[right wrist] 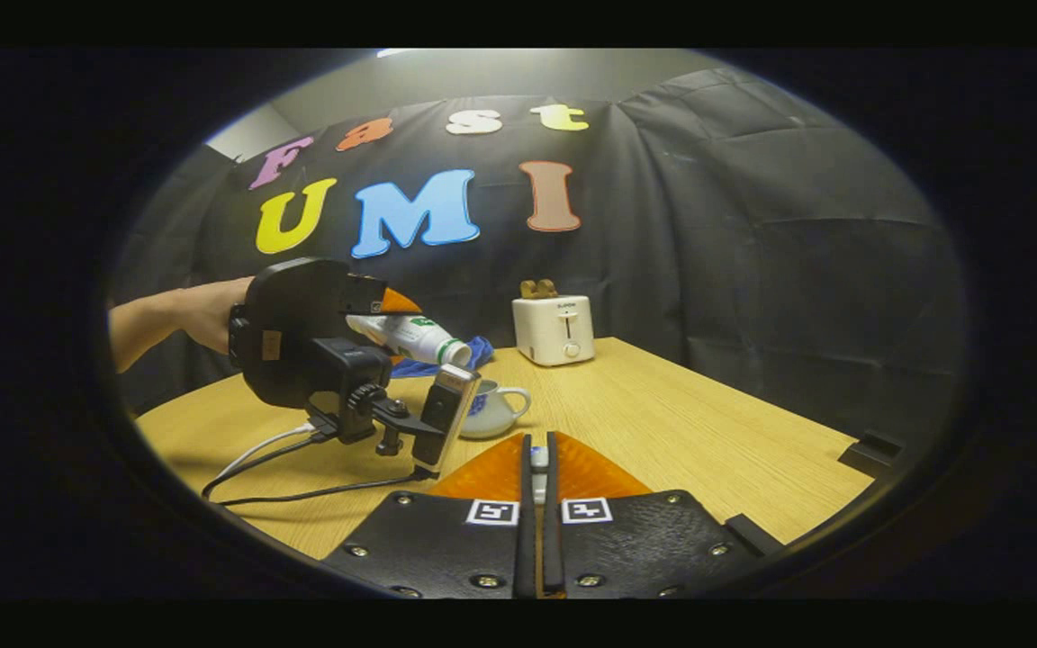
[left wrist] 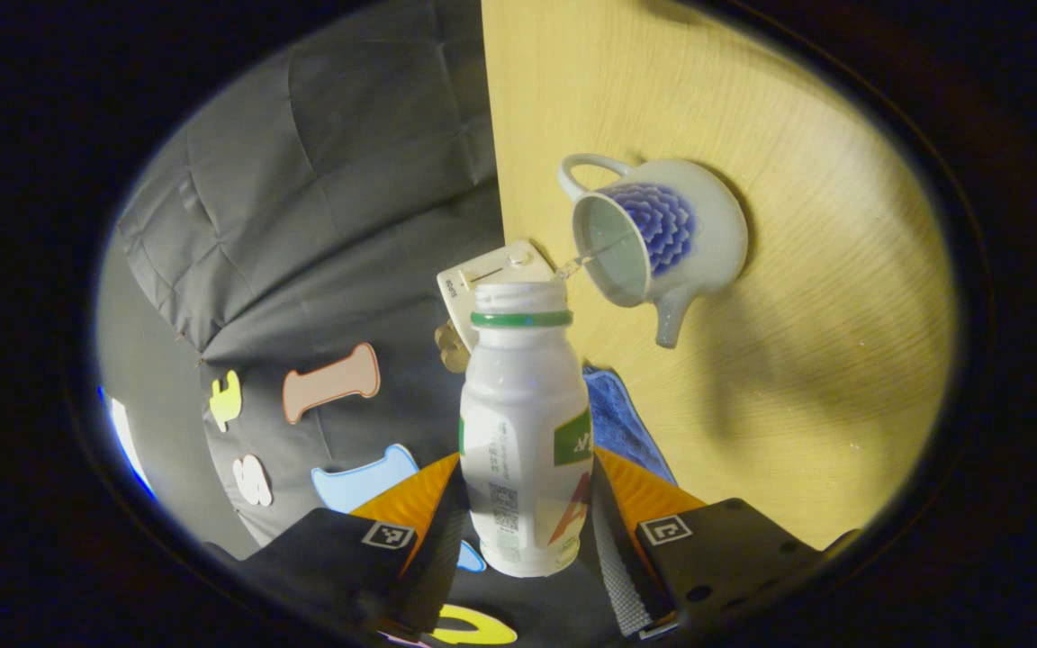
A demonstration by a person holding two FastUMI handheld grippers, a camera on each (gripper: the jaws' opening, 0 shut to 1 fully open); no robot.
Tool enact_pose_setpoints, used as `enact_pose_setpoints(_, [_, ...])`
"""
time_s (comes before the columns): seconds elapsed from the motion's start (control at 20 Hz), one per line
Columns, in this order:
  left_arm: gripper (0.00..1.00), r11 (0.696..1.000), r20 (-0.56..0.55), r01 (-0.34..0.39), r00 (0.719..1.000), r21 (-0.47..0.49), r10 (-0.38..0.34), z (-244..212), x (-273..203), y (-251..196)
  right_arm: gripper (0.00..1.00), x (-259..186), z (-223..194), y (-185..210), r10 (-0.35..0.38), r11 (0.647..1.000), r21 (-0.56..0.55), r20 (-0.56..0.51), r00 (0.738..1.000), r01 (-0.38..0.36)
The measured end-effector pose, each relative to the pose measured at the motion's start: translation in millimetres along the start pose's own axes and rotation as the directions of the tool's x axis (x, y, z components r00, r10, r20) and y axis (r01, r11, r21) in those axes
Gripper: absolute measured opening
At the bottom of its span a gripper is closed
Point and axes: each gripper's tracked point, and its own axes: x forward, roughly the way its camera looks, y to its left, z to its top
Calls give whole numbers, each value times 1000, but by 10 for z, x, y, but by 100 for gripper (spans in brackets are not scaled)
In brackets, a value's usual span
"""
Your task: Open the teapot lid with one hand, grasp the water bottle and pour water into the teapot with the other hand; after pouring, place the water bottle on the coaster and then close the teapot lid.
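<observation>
In the left gripper view my left gripper is shut on a white water bottle with a green neck ring and no cap. The bottle is tipped, and a thin stream of water runs from its mouth into the open teapot, which is white with a blue flower pattern. In the right gripper view the tilted bottle hangs over the teapot, held by the left gripper and a hand. My right gripper is shut on a thin white piece, apparently the teapot lid, above the table.
A white toaster stands at the back of the wooden table, with a blue cloth mat beside it. Cables trail across the table's left part. A small black object sits at the right edge.
</observation>
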Motion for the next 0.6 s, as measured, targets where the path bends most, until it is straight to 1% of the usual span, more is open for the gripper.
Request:
enact_pose_setpoints(0.05, [82, 1000, -2, 2, 1000, 5, -2, -3, 9, -10, 3, -3, -1, 4, 0, 1000, -2, 0, 1000, 0])
enact_pose_setpoints(0.1, [76, 1000, -4, -1, 1000, 12, 1, -12, 20, -2, 4, -3, -1, 1, 0, 1000, -6, 0, 1000, 0])
enact_pose_setpoints(0.2, [76, 999, -8, -21, 1000, 37, 21, -20, 12, 41, 3, -12, 2, -12, 0, 1000, -3, 1, 1000, 0])
enact_pose_setpoints(0.25, [72, 998, -12, -27, 1000, 50, 28, -23, 19, 46, 4, -2, -18, -17, -1, 1000, -2, -3, 1000, 1])
enact_pose_setpoints(0.3, [74, 998, -15, -28, 999, 58, 28, -34, 19, 51, 0, -5, -9, -25, -3, 1000, 3, 1, 1000, 3])
enact_pose_setpoints(0.35, [76, 998, -15, -27, 999, 60, 28, -34, 20, 42, 3, -1, 5, -42, -8, 1000, 6, 5, 1000, 8])
enact_pose_setpoints(0.6, [76, 995, -21, -38, 999, 87, 40, -49, 25, 86, 3, -20, 35, -30, -6, 1000, 8, 13, 1000, 6])
